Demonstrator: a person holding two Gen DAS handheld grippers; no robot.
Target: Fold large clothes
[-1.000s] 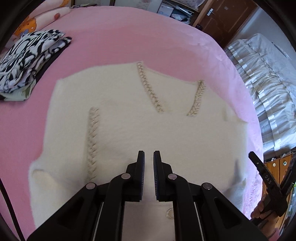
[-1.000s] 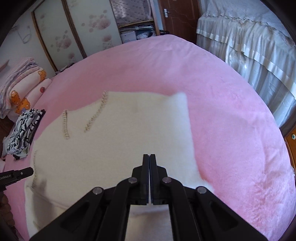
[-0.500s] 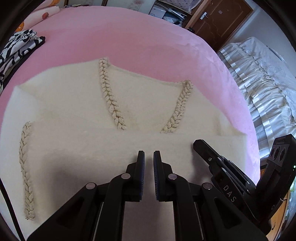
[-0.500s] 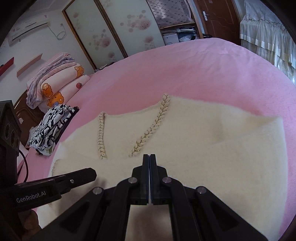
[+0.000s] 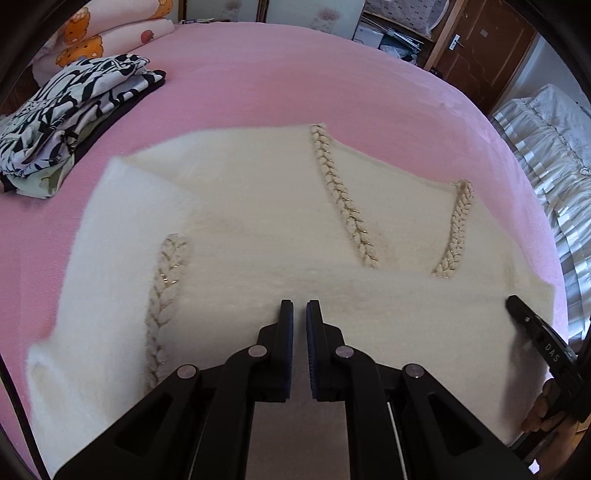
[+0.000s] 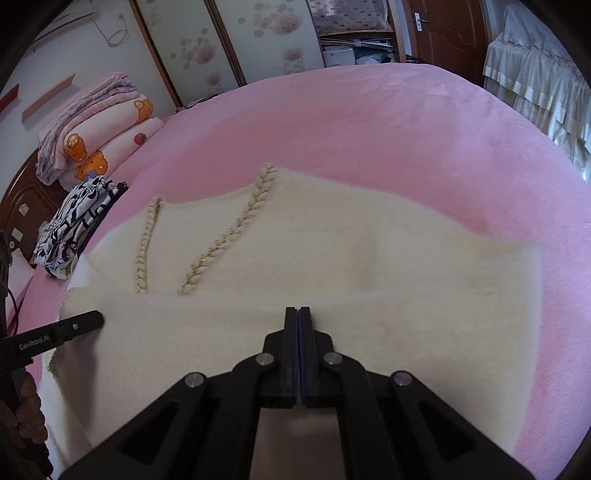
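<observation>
A cream knitted sweater (image 5: 258, 206) with braided trim lies flat on the pink bed cover (image 5: 258, 74). Its near part is folded over and hides the lower ends of the braids (image 5: 343, 199). My left gripper (image 5: 299, 306) hovers over the folded layer near its edge, its jaws almost together with nothing between them. My right gripper (image 6: 299, 310) is shut and empty over the same layer of the sweater (image 6: 369, 240). Each gripper's tip shows in the other's view: the right gripper (image 5: 517, 306) at the sweater's right end, the left gripper (image 6: 94, 319) at its left end.
A stack of folded black-and-white clothes (image 5: 74, 96) lies on the bed left of the sweater. Rolled blankets with bear prints (image 6: 96, 129) lie beyond it. A second bed with white frills (image 5: 554, 147) stands to the right, a brown door (image 6: 443, 29) behind.
Both grippers have sunk toward the folded sweater. The left view has swung left, bringing the clothes stack back in. The right gripper now shows only at that view's right edge. Neither gripper's jaws have moved.
</observation>
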